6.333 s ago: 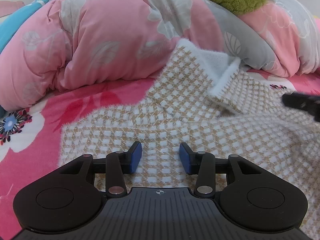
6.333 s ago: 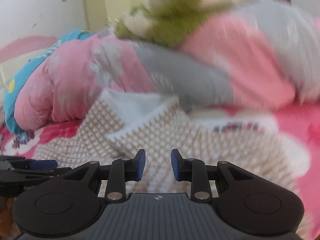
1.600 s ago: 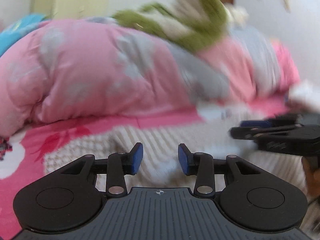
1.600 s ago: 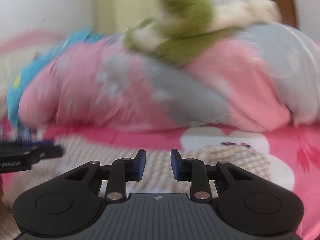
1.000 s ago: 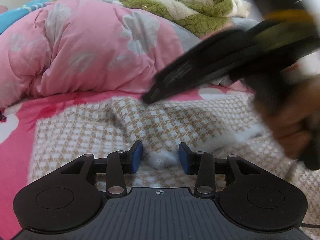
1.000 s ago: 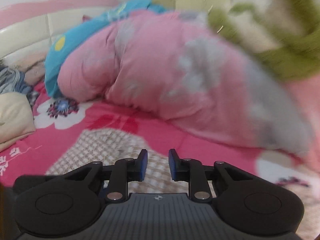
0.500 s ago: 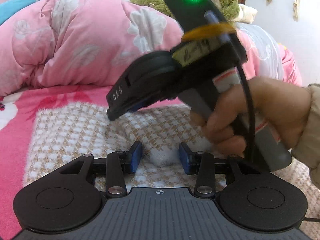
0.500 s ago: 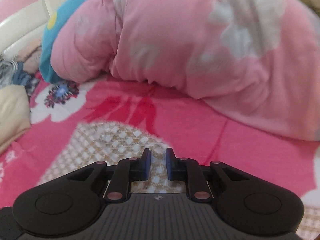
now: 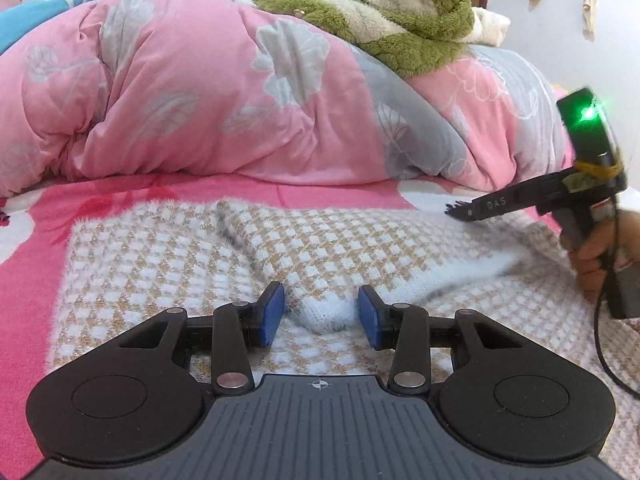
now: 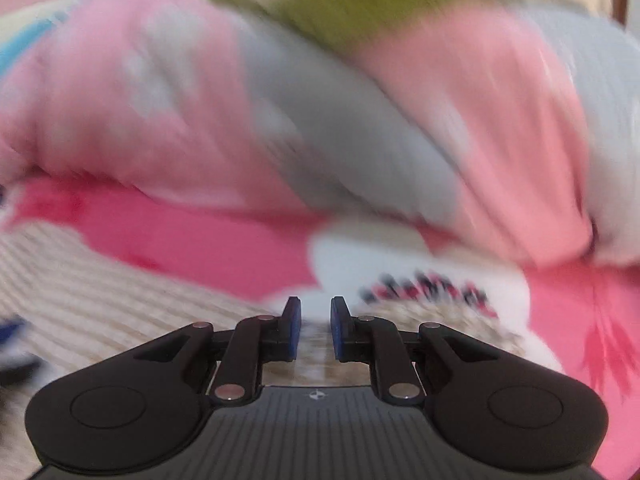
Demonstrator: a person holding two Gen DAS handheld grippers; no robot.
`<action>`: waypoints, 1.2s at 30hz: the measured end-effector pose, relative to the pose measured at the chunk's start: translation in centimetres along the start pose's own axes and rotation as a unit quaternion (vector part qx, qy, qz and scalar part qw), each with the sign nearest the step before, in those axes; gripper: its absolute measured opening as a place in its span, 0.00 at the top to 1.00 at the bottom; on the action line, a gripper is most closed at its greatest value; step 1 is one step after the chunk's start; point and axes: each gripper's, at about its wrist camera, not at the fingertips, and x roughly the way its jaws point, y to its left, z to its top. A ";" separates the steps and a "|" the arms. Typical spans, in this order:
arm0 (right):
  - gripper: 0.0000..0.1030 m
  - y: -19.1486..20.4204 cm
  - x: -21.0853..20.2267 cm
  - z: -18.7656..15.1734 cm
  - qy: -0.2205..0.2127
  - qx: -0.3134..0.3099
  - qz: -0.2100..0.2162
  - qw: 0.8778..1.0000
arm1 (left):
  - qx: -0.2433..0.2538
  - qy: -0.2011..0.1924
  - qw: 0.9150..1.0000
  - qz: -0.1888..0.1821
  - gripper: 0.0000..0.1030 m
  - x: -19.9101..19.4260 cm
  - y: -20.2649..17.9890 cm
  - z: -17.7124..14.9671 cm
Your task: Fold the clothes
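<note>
A tan-and-white checked knit sweater point(image 9: 360, 240) lies spread on the bed. My left gripper point(image 9: 321, 315) rests low on it. It is open, with a raised white fold of the sweater point(image 9: 326, 314) lying between its blue pads, which do not visibly squeeze it. My right gripper point(image 9: 454, 210) hovers over the sweater's right part, held by a person's hand point(image 9: 592, 264). The right wrist view is blurred by motion. In it the right gripper point(image 10: 317, 328) shows a narrow gap with nothing clearly between the pads, above the sweater's far edge point(image 10: 420, 316).
A bulky pink and grey quilt point(image 9: 200, 100) is heaped behind the sweater, with a green and cream fleece point(image 9: 380, 20) on top. The pink flowered bedsheet point(image 9: 36, 240) shows at the left. A black cable point(image 9: 604, 344) hangs from the right gripper.
The right gripper, which crossed in front of the left camera, has swung out to the right edge, and its jaws have narrowed. The left gripper and the fold between its pads have stayed put.
</note>
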 end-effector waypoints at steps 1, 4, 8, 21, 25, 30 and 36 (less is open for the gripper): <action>0.85 -0.7 0.3 0.1 -0.001 0.022 -0.003 1.000 | 0.000 0.000 1.000 0.000 0.61 0.0 0.0 0.0; 0.87 -2.2 0.5 0.5 -0.009 0.073 -0.015 0.997 | -0.001 0.000 1.000 0.000 0.61 0.1 0.1 0.0; 0.86 -2.5 -3.7 0.1 -0.053 0.095 -0.015 0.994 | -0.001 0.001 1.000 0.000 0.61 0.1 0.1 0.0; 0.83 2.2 -6.0 -5.7 -0.060 0.050 -0.003 0.997 | 0.007 0.003 1.000 0.008 0.60 0.0 -0.2 -0.1; 0.82 3.0 -7.5 -5.6 -0.089 0.047 0.017 0.995 | 0.010 0.004 1.000 0.012 0.60 0.0 -0.3 -0.1; 0.78 3.0 -5.8 -7.0 -0.056 0.045 0.035 0.997 | -0.013 0.003 1.000 0.014 0.60 -0.9 0.2 0.5; 0.77 3.1 -6.0 -7.3 -0.058 0.037 0.035 0.997 | 0.020 -0.029 0.999 0.018 0.61 -1.7 -1.5 3.5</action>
